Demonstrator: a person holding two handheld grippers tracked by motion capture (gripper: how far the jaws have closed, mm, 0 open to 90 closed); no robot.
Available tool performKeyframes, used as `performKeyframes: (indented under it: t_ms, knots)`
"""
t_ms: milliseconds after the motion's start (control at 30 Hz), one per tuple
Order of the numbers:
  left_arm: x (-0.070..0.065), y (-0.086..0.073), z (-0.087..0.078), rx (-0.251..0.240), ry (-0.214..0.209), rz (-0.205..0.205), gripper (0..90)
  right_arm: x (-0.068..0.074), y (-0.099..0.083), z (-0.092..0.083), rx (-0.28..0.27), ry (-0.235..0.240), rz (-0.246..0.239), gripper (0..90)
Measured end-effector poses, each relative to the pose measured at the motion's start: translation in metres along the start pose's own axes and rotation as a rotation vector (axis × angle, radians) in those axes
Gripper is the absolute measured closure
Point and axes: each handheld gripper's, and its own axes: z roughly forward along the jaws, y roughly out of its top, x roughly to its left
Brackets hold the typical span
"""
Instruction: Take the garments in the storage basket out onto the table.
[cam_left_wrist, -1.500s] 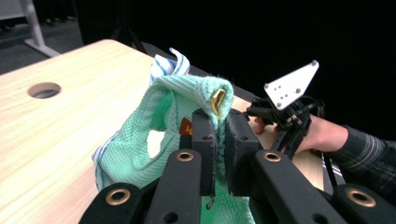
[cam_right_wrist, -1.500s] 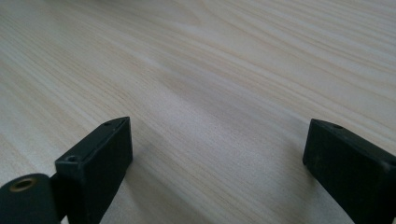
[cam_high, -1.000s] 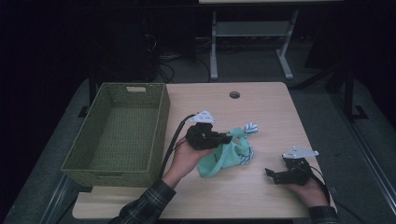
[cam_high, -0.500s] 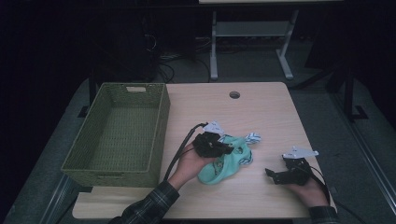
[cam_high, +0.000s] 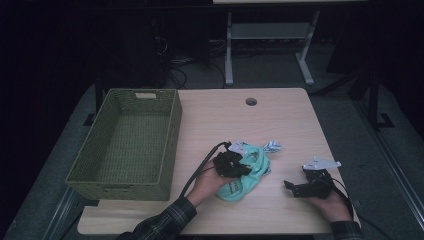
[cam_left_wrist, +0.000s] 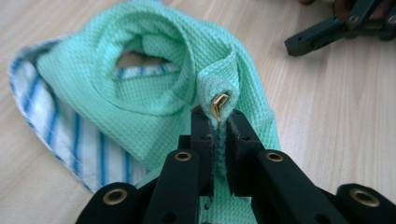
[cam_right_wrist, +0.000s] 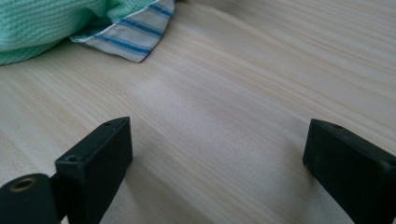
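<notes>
A mint-green cloth (cam_high: 250, 172) with a blue-striped white lining lies bunched on the wooden table (cam_high: 280, 120), right of centre. My left gripper (cam_high: 245, 169) rests on it, shut on a fold of the green cloth (cam_left_wrist: 154, 84); a small gold ring on that fold shows just above the fingertips (cam_left_wrist: 204, 126). The striped edge (cam_left_wrist: 70, 135) spreads to the left in the left gripper view. My right gripper (cam_high: 292, 187) rests low on the table to the right of the cloth, open, with bare wood between its fingers (cam_right_wrist: 98, 154). A corner of the cloth (cam_right_wrist: 126, 32) lies ahead of it.
A green woven basket (cam_high: 172, 135) stands at the table's left side, nothing inside it. A round cable hole (cam_high: 251, 101) sits near the far edge. Beyond the table are a dark floor, cables and a white stand (cam_high: 265, 35).
My left gripper has come down and toward the near edge with the cloth, which now lies bunched lower on the table. The right gripper has stayed where it was.
</notes>
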Motion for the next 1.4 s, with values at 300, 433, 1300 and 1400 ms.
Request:
performKeyframes:
  t_ms: [300,433,1300,1400]
  knots:
    - [-0.002,0.003,-0.006,-0.012,0.010,0.009,59.9,0.000,0.000,0.000,-0.001,-0.001,-0.001,7.9]
    - [-0.003,0.005,-0.021,-0.035,0.003,0.008,50.6,0.000,0.000,0.000,-0.001,-0.001,-0.001,7.9]
    - [0.001,-0.050,-0.052,0.148,0.140,-0.028,89.6,0.000,0.000,0.000,-0.004,0.003,-0.007,7.8]
    - [0.002,-0.053,-0.050,0.163,0.151,-0.027,89.6,0.001,0.000,0.000,0.000,0.007,-0.010,7.9]
